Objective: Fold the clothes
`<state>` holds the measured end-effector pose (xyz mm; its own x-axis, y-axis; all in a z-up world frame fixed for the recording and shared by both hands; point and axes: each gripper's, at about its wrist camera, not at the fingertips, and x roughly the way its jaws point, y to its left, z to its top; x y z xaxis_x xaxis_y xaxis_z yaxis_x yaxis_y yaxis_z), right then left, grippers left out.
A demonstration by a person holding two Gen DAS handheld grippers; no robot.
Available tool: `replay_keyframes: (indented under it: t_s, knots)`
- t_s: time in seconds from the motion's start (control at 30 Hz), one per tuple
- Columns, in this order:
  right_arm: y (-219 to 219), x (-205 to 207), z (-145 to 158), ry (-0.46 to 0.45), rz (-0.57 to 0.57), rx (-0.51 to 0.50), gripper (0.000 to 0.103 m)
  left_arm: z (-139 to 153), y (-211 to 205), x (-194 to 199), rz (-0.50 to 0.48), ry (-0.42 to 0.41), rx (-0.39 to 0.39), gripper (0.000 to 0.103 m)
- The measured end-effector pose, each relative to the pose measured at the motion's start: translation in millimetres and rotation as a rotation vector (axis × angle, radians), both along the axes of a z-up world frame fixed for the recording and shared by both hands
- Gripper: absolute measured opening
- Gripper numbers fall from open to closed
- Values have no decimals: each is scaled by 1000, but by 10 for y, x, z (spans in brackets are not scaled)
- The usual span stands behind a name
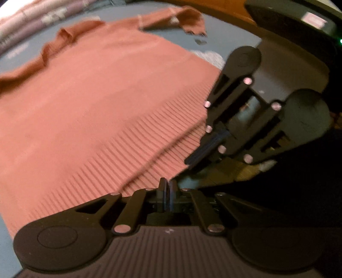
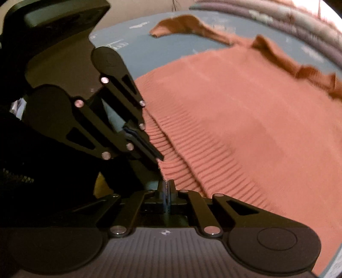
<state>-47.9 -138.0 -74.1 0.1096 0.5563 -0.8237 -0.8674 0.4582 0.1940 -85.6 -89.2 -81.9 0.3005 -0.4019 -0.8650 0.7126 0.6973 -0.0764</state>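
Blue-grey table top (image 1: pixel 237 49) carries a salmon knit sweater (image 1: pixel 106 102), spread flat with its ribbed hem (image 1: pixel 149 149) towards the near edge and a sleeve (image 1: pixel 188 17) trailing towards the far edge; striped pinkish fabric (image 1: pixel 32 17) is seen beyond the far edge. Left gripper (image 1: pixel 168 188) is seen with its pads pressed together on the hem at one near corner of the garment; right gripper (image 2: pixel 167 188) is likewise closed on the hem close by. Both frames are motion-blurred. Whether the hem is being lifted for a fold or being laid down cannot be settled. Judgement: for a clean fold, both pinches are best kept level and evenly tensioned, so that the hem is carried straight and the rib is not bunched.
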Motion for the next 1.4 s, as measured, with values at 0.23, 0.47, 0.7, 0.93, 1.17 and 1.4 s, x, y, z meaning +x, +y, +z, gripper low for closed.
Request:
replay_keyframes:
  t_s: [0.23,0.47,0.7,0.93,1.17,1.4]
  knots:
    - [-1,-7,110,-20,4,30,6,142,145,-30,34,-15,-55,3]
    - [140,-18,128,-161,43,-36,30,96,243,-140,-3,-147,129,32]
    - [293,-121,-38,-227,103,-111,30,-25,172,-212,-73,-238,226,34]
    - [288,-31,-15,-147,66,-86,8,-12,289,-87,-1,-94,124,0]
    - [242,28,10,-73,14,-49,10,76,393,-154,26,-28,61,0]
    - [123,15,184,-99,-71,-33,31,295,351,83,120,-103,-7,2]
